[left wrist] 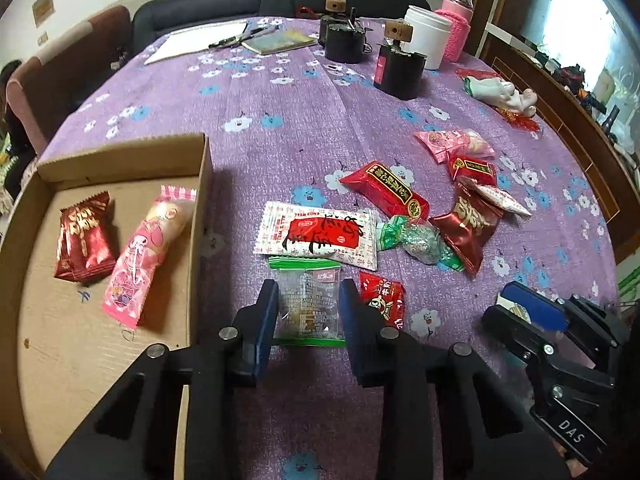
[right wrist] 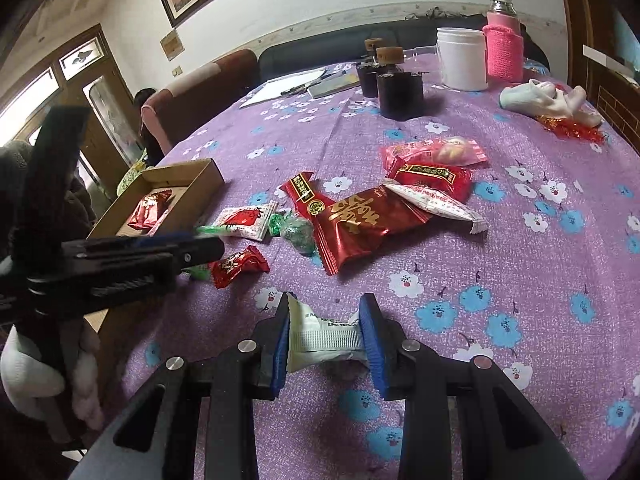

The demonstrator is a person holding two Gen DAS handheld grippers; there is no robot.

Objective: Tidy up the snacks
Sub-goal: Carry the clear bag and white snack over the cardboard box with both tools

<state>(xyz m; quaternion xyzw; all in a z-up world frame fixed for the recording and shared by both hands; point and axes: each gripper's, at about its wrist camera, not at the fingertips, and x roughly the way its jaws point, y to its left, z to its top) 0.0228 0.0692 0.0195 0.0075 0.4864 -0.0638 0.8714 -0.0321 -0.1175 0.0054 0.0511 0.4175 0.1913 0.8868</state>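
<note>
My left gripper [left wrist: 307,308] is shut on a clear snack packet with green edges [left wrist: 306,306], held just above the purple cloth beside the cardboard box [left wrist: 200,200]. The box holds a dark red packet [left wrist: 86,240] and a pink packet [left wrist: 144,256]. My right gripper [right wrist: 326,338] is shut on a white wrapped snack [right wrist: 324,338] above the cloth; it also shows in the left wrist view [left wrist: 520,308]. Loose snacks lie in the middle: a white-and-red packet [left wrist: 320,234], a green candy [left wrist: 420,242], red packets [left wrist: 386,188] and a large dark red packet [right wrist: 360,220].
At the far side stand dark jars [left wrist: 344,40], a white tub [left wrist: 426,36], a pink-sleeved bottle [left wrist: 458,28], papers and pens [left wrist: 204,38]. A white cloth [left wrist: 500,94] lies at the right. A small red packet [left wrist: 382,298] lies by my left fingers.
</note>
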